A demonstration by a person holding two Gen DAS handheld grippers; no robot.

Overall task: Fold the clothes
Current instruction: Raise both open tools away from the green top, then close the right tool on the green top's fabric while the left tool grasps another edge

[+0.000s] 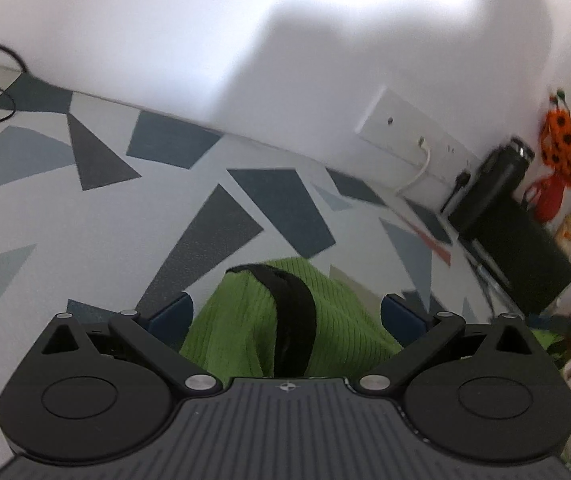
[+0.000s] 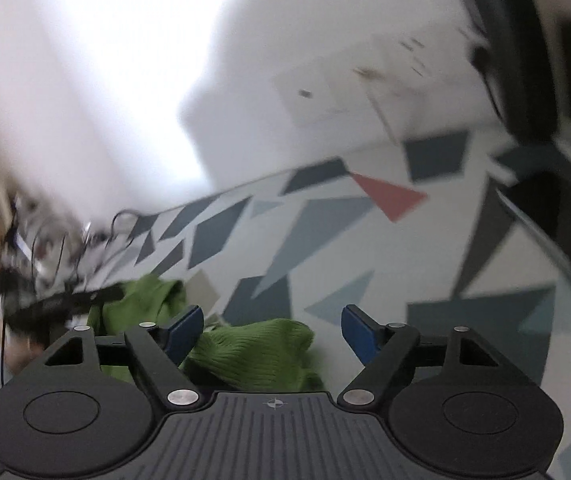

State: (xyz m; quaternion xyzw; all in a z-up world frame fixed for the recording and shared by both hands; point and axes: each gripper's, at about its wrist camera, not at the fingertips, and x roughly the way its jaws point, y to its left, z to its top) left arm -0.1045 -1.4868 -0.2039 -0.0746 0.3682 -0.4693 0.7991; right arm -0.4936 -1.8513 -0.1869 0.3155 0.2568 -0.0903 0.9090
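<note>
A green ribbed knit garment (image 1: 237, 320) with a black band (image 1: 295, 312) across it lies bunched on a surface patterned with grey and blue triangles (image 1: 85, 200). My left gripper (image 1: 287, 316) is open, its blue fingertips (image 1: 173, 316) wide apart on either side of the bunched cloth. In the right wrist view the same green garment (image 2: 257, 352) lies between the jaws, nearer the left fingertip (image 2: 185, 330). My right gripper (image 2: 272, 332) is open too. More green cloth (image 2: 145, 300) trails to the left beside a blurred dark object (image 2: 65, 302).
A white wall borders the patterned surface. A white socket panel (image 1: 397, 128) with a plugged-in cable, a black box (image 1: 513, 248) and orange flowers (image 1: 569, 140) sit at the right. Cables (image 2: 53, 240) tangle at the left. A dark object (image 2: 525, 60) looms at the upper right.
</note>
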